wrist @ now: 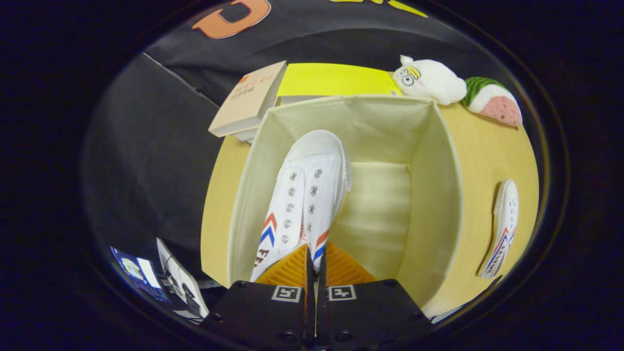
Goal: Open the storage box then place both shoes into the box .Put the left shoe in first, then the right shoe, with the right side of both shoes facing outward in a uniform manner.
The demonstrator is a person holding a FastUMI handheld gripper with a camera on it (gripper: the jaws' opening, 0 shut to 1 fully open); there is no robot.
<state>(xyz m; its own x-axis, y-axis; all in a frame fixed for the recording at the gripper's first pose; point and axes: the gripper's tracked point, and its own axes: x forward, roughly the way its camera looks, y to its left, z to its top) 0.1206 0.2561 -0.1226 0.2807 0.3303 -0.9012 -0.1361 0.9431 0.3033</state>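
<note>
Holding a white shoe [307, 195] by its heel end, gripper [315, 265] hanging over the open storage box [438, 195], fingers drawn close together and pinching what looks like the heel collar or rear edge of the upper between them. Pointing the toe down and away into the box, toward its far wall, probably so the shoe can be lowered lengthwise and settle against the box's left wall, leaving the right half of the box floor free for the second shoe. Judging this as the first placement of the two, not yet released.

Lying outside the box, to its right on the wooden table [487, 146], the other shoe [504, 224], on its side and well apart from the box wall. Resting beyond the box's far rim, a yellow book [331, 80] and a tan book [248, 100]; beyond the far right corner, a white plush toy [429, 80] and a watermelon-shaped plush [492, 100].

Hiding the heel and the exact grip point behind the fingers; hard telling whether the toe is touching the box floor or hanging above it. Not possible telling left shoe from right with certainty, nor seeing any lid.
</note>
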